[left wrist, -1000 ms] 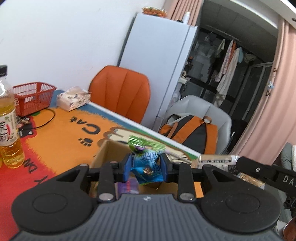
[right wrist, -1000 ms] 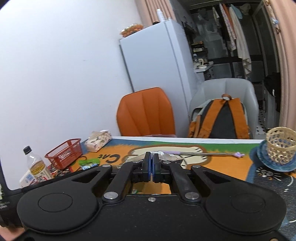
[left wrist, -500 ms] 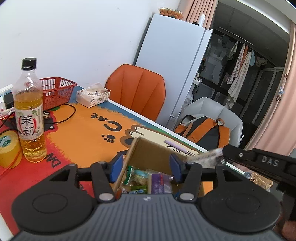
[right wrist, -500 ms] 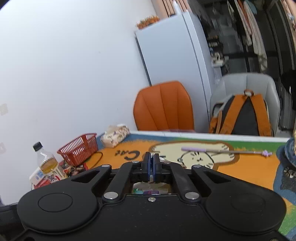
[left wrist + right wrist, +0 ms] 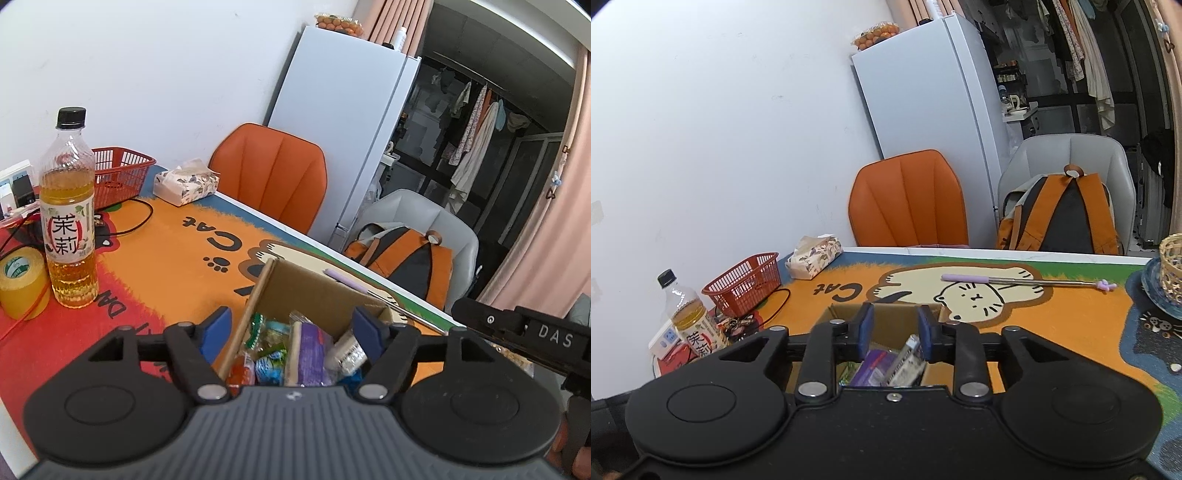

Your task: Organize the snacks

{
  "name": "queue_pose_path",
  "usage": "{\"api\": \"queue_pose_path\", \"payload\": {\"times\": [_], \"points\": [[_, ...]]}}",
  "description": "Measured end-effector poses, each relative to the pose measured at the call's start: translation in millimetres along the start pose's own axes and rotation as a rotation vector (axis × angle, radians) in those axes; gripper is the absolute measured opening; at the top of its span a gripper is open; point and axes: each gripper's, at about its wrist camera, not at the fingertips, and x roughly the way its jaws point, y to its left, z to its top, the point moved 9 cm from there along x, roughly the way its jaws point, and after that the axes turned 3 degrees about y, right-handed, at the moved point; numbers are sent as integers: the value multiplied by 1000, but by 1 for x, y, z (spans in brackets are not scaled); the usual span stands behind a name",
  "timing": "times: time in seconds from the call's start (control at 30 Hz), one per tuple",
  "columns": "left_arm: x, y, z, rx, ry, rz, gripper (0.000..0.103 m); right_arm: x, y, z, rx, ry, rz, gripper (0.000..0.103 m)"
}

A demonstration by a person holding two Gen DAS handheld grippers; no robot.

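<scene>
The left gripper (image 5: 293, 330) points forward and slightly downward, its jaws opening and already set wide, with nothing clamped between the blue pads (image 5: 216, 326). Its black linkage arms spread out to either side from the grey body at the bottom of the left wrist view. The right gripper (image 5: 893, 332) points forward at a similar downward tilt, its jaws opening from a narrower gap, the dark blue pads (image 5: 866, 326) apart and pressing on nothing. In the left wrist view the right gripper's black body enters from the right edge, with fingertips (image 5: 561, 446) of the hand holding it at the lower right corner.
</scene>
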Motion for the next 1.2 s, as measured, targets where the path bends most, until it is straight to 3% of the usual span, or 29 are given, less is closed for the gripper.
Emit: {"api": "queue_pose_path", "payload": {"times": [0.1,0.17,0.33,0.8,1.2], "points": [[-6,-4,-4,13,3,-4,76,-10,-3,-3,-2,4,-12,34],[-12,-6,-8,21,4,-13,78,-18,-7,-7,1,4,-21,43],[-25,-13,-19,54,21,-38,86,-38,-15,-16,5,0,-44,47],[-62,-22,-37,108,17,-67,93,-93,-32,-32,-9,-27,-100,69],[-91,-27,-48,167,11,-85,99,-131,-36,-43,-14,-50,-108,102]]}}
